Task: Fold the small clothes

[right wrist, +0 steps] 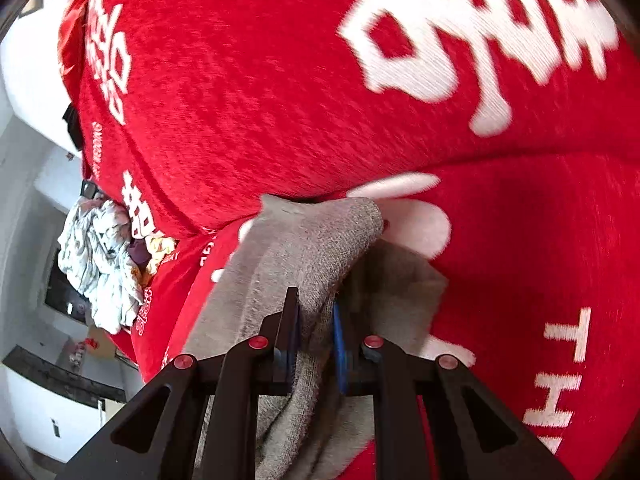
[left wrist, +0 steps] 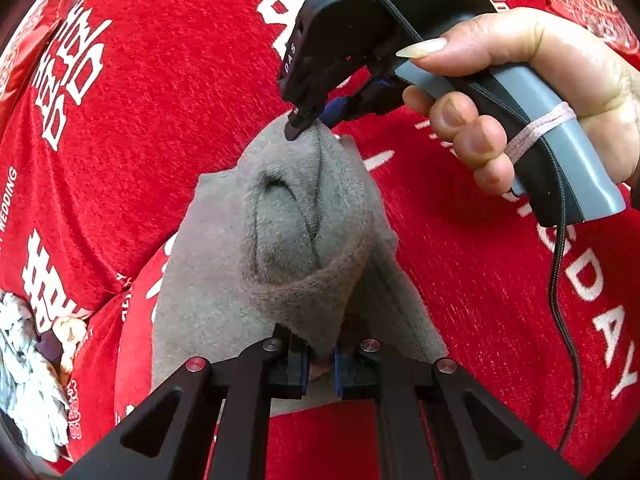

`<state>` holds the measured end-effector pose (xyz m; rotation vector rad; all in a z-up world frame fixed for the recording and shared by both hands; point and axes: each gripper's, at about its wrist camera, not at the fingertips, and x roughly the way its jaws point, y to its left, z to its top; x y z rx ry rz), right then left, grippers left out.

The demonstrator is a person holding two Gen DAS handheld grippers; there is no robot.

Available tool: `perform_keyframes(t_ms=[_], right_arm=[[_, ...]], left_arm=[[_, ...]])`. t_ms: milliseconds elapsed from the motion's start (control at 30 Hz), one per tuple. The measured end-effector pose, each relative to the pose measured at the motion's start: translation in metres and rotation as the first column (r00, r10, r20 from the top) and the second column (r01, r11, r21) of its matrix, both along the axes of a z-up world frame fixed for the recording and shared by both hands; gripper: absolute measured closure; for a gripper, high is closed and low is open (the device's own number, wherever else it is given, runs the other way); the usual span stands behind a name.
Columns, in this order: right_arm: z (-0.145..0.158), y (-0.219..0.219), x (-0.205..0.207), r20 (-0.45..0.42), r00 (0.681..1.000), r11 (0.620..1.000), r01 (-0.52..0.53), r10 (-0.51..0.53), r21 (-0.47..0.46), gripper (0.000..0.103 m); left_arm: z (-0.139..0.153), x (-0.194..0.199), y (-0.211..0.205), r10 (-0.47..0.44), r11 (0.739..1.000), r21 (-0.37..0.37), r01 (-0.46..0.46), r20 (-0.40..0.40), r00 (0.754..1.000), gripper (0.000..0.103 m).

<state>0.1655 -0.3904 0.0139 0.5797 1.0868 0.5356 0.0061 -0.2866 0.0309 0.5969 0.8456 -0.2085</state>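
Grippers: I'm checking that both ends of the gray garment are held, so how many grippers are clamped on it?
2. The left gripper pinches the near end of the gray garment; the right gripper, held by a hand, pinches the far end. None appears hidden.

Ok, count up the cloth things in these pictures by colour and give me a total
Grey: 1, the grey garment held by both tongs.
Red: 1, the red printed cloth spread underneath.
White patterned: 1, the crumpled white bundle at the cloth's edge.
Total: 3
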Motion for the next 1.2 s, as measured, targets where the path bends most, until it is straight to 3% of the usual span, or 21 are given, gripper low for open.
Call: perform_keyframes(t_ms=[200,233,300,367,400,500,633,667,733,800,900,1000,1133,1200], right_arm=[[-0.021,-0.007,-0.003,-0.048,0.998,0.999,0.041,-0.041,0.013,0.086],[-0.021,-0.008,-0.004,-0.057,0.997,0.999,0.051,-0.050,0.017,0.085],[-0.017,-0.010,-0.006,-0.072,0.995,0.998,0.065,-0.063,0.015,0.081],[-0.009,-0.013,-0.009,-0.075,0.994,0.997,0.075,-0.075,-0.003,0.080],[-0.002,-0.015,-0.013,-0.067,0.995,0.997,0.072,-0.072,-0.003,0.080],[0.029,-0.011,-0.031,-0.009,0.998,0.997,0.065,-0.066,-0.038,0.075],[0.076,0.020,-0.068,0.146,0.989,0.998,-0.018,0.026,-0.056,0.040],[0.084,0.029,-0.075,0.177,0.982,0.998,-0.053,0.057,-0.032,0.038],[0.088,0.050,-0.082,0.196,0.975,0.994,-0.110,0.105,0.015,0.038],[0.076,0.064,-0.080,0.144,0.983,0.993,-0.118,0.114,0.023,0.038],[0.041,0.061,-0.075,0.029,0.997,0.997,-0.070,0.070,-0.021,0.038],[0.015,0.042,-0.081,-0.026,1.000,0.999,0.006,-0.007,-0.033,0.045],[0.036,0.034,-0.107,0.019,0.999,0.998,0.046,-0.046,-0.045,0.044],[0.052,0.039,-0.127,0.067,0.997,0.997,0.038,-0.033,-0.064,0.042]], left_arm=[[-0.011,-0.003,-0.005,-0.020,0.999,0.047,0.019,0.009,1.000,0.093],[-0.012,-0.004,-0.005,-0.025,0.998,0.056,0.025,0.011,1.000,0.088],[-0.009,-0.007,-0.003,-0.044,0.998,0.039,0.045,-0.004,0.999,0.064],[-0.001,-0.013,0.003,-0.045,0.999,0.008,0.045,0.010,0.999,0.028],[0.006,-0.019,0.008,-0.055,0.998,-0.008,0.055,0.030,0.998,0.023],[0.023,-0.038,0.026,-0.107,0.992,-0.069,0.110,0.043,0.993,0.021],[0.050,-0.039,0.071,-0.115,0.960,-0.259,0.110,-0.006,0.993,0.021],[0.057,-0.031,0.086,-0.083,0.946,-0.316,0.073,-0.019,0.996,0.021],[0.065,-0.013,0.109,0.000,0.915,-0.403,-0.020,-0.049,0.999,0.021],[0.063,0.018,0.140,0.089,0.853,-0.501,-0.146,-0.136,0.987,0.021],[0.039,0.050,0.167,0.196,0.810,-0.506,-0.296,-0.243,0.950,0.021],[0.008,0.063,0.175,0.224,0.808,-0.460,-0.368,-0.339,0.914,0.021],[0.001,0.058,0.188,0.212,0.754,-0.516,-0.407,-0.395,0.894,0.021],[0.013,0.050,0.197,0.200,0.720,-0.567,-0.400,-0.382,0.902,0.021]])
